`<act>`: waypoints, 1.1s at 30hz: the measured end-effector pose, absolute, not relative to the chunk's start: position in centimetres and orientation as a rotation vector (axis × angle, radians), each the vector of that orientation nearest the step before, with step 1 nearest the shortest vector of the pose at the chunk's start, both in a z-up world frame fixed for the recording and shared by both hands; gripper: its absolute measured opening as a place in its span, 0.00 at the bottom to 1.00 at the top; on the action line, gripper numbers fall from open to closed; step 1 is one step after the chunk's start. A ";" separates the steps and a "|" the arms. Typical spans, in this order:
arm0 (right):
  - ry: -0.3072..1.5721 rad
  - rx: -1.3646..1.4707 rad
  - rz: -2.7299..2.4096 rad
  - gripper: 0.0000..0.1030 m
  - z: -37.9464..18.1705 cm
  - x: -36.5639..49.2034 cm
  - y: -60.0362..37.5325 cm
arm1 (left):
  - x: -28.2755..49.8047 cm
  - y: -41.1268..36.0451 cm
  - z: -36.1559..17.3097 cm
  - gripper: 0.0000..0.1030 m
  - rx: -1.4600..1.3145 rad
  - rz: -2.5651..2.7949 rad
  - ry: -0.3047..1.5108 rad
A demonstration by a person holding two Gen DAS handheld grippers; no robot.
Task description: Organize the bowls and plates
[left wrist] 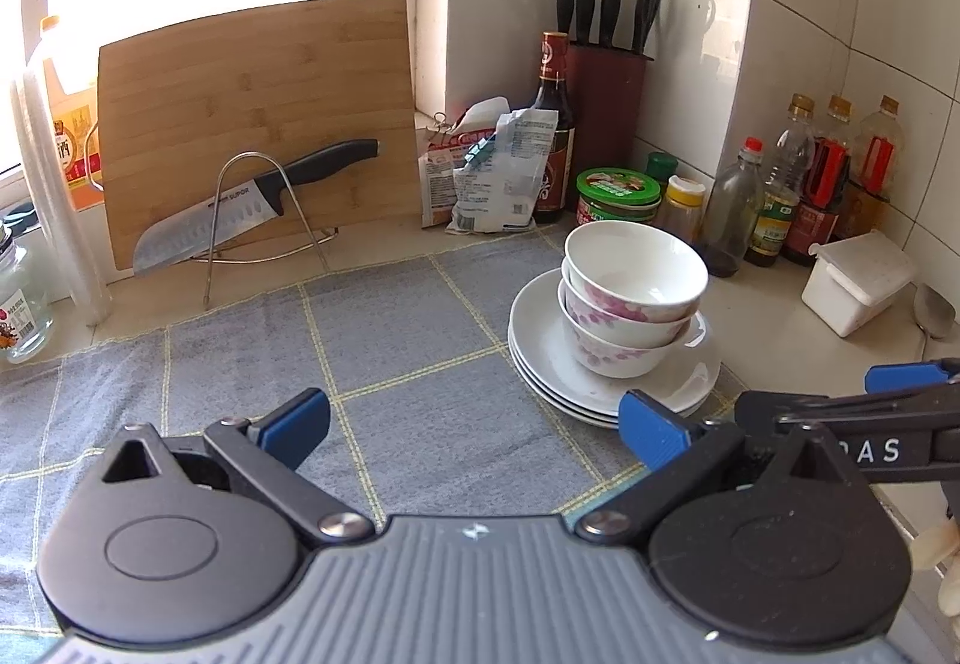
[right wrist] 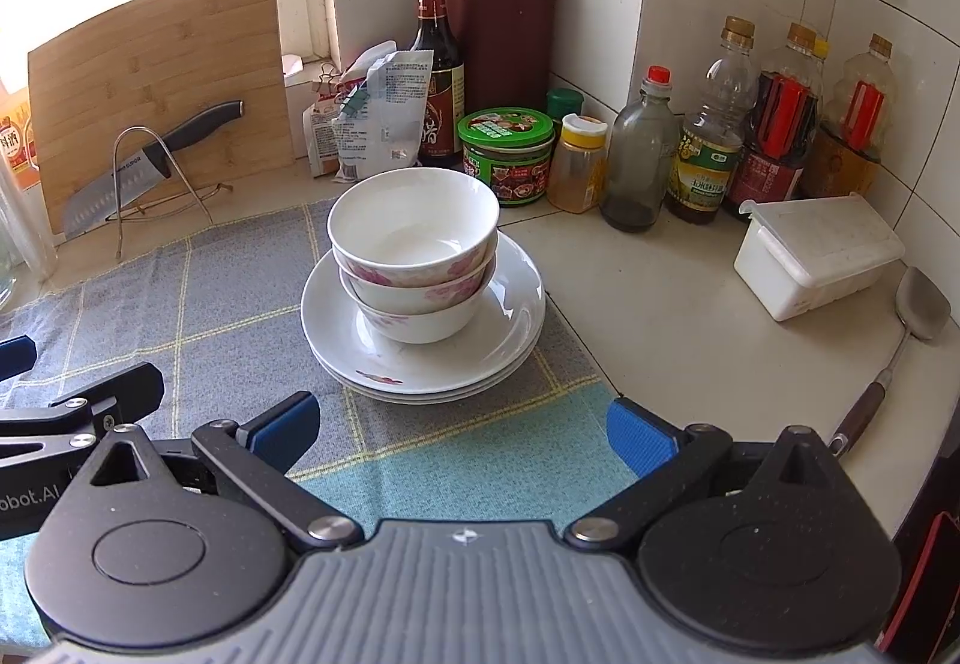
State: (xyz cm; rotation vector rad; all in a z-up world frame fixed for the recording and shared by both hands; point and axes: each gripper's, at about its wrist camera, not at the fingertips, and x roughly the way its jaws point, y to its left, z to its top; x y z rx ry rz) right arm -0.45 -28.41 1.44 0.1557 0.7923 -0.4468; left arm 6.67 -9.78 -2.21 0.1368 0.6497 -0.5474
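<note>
We're holding both the left gripper (left wrist: 474, 427) and right gripper (right wrist: 462, 433) with jaws released, bowls (right wrist: 414, 250) stacked on plates (right wrist: 510, 346) sitting just ahead.

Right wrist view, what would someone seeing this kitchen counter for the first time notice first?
Most likely the stack of bowls nested on a pile of white plates, at the right edge of the blue checked cloth. Next, the big knife propped on a wire rack against the wooden cutting board at the back left. Both grippers, left and right, are open and empty.
</note>
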 end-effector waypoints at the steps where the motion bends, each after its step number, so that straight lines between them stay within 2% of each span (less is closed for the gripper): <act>1: 0.793 0.157 -0.447 1.00 1.5 -0.5 -28.4 | 6.7 -9.8 -2.2 0.99 0.135 -0.547 0.649; 33: 0.784 0.146 -0.461 1.00 1.8 -0.6 -28.5 | 6.6 -10.0 -1.7 0.99 0.136 -0.548 0.638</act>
